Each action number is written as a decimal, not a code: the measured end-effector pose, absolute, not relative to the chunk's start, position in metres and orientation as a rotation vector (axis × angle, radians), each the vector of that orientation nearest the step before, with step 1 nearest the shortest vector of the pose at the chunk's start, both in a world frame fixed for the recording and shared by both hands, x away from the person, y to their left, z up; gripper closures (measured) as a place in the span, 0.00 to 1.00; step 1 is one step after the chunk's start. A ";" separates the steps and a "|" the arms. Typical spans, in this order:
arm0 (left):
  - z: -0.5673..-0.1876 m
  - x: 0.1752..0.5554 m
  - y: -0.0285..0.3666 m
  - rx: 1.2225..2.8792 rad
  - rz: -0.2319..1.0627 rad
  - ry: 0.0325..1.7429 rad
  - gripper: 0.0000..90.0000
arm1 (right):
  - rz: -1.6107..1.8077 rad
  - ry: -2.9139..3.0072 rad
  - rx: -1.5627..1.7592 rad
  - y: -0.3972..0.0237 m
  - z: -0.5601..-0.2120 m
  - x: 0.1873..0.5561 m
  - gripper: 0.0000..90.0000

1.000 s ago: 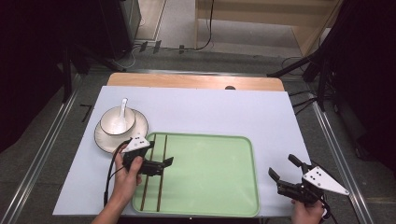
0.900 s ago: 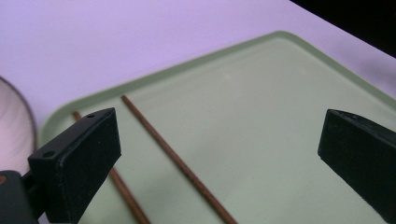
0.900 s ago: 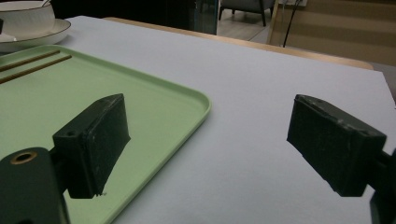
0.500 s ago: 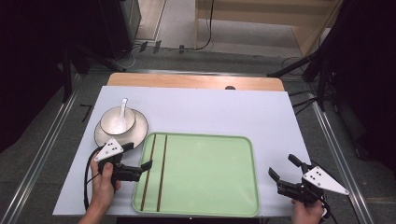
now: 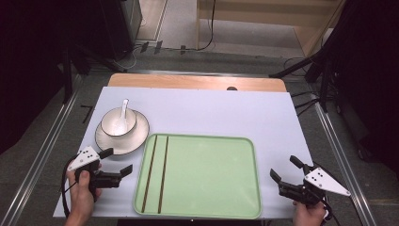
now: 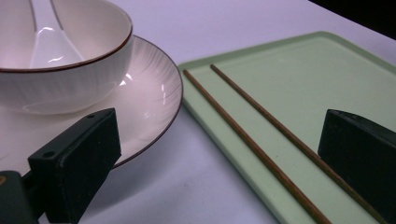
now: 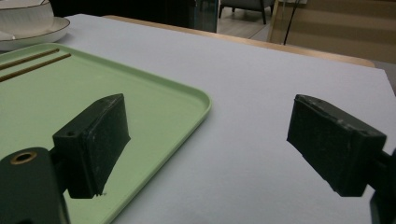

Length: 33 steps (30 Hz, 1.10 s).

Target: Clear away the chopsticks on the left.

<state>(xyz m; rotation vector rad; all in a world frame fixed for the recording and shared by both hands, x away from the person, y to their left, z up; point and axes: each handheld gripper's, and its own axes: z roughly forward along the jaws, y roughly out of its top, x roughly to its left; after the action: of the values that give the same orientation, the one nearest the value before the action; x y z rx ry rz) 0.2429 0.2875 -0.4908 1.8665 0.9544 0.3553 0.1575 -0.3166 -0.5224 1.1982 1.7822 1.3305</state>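
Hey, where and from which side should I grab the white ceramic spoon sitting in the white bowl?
Probably by its handle, from above. The white ceramic spoon lies with its scoop down in the brown-rimmed white bowl and its thin handle leaning up past the far rim, so the handle's upper end is the free part. The open left gripper, beside the white saucer, is the nearer one.

Two chopsticks (image 5: 155, 173), one tray (image 5: 211, 179), one bowl (image 5: 117, 123), one spoon (image 5: 123, 109), one plate (image 5: 136, 136).
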 end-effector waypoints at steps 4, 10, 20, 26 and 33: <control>-0.493 0.239 0.299 1.857 0.364 0.961 0.00 | 1.329 1.783 1.196 -0.317 -0.522 0.158 0.14; -0.496 0.233 0.315 1.852 0.365 0.967 0.00 | 1.331 1.778 1.195 -0.318 -0.522 0.157 0.14; -0.496 0.224 0.339 1.809 0.372 1.006 0.00 | 1.330 1.774 1.198 -0.319 -0.522 0.157 0.14; -0.495 0.220 0.352 1.793 0.400 1.031 0.00 | 1.328 1.770 1.201 -0.321 -0.522 0.157 0.14; -0.497 0.218 0.361 1.786 0.402 1.049 0.00 | 1.326 1.771 1.215 -0.321 -0.523 0.157 0.14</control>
<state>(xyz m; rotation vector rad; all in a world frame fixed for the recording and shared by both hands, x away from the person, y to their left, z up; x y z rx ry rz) 0.2178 0.3612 -0.4970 1.7864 1.0490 0.4022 0.1569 -0.3214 -0.5230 1.2147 1.7712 1.3262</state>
